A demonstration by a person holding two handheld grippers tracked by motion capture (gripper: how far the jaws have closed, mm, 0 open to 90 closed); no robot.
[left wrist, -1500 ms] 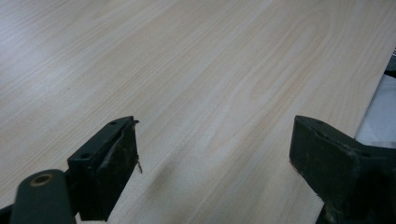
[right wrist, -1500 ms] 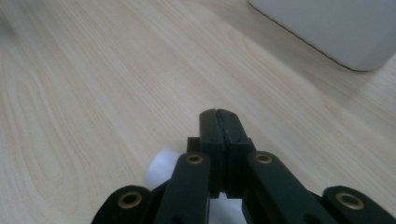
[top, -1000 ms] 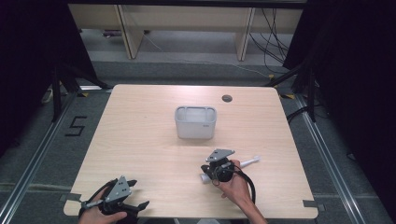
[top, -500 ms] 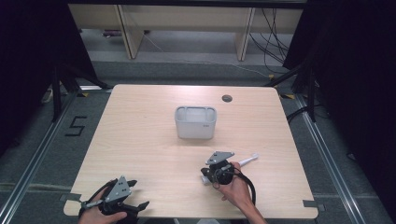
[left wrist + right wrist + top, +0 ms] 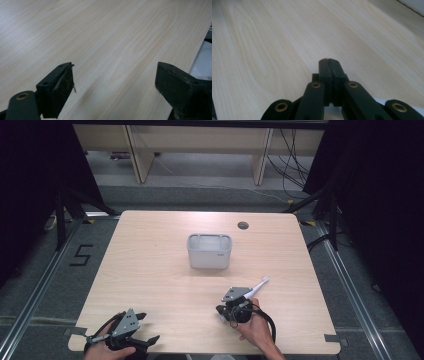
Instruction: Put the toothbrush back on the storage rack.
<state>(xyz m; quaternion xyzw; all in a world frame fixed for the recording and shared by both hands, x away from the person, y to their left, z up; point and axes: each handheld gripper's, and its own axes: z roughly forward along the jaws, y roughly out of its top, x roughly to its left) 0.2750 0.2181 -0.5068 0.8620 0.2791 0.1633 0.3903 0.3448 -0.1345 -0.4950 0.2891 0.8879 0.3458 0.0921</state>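
Note:
My right gripper (image 5: 222, 312) rests low on the wooden table (image 5: 150, 270) at the front right, held by a hand. Its jaws (image 5: 329, 61) are pressed together with nothing between them. A slender white object like a toothbrush (image 5: 258, 286) lies just behind that gripper and points to the back right; a white patch (image 5: 378, 101) shows under the jaws. My left gripper (image 5: 147, 327) sits at the front left edge in the other hand. Its jaws (image 5: 115, 77) stand wide apart over bare wood.
A white rectangular bin (image 5: 209, 251) stands in the middle of the table, well beyond both grippers. A small dark round hole (image 5: 243, 225) sits near the far edge. Shelving and cables stand past the table.

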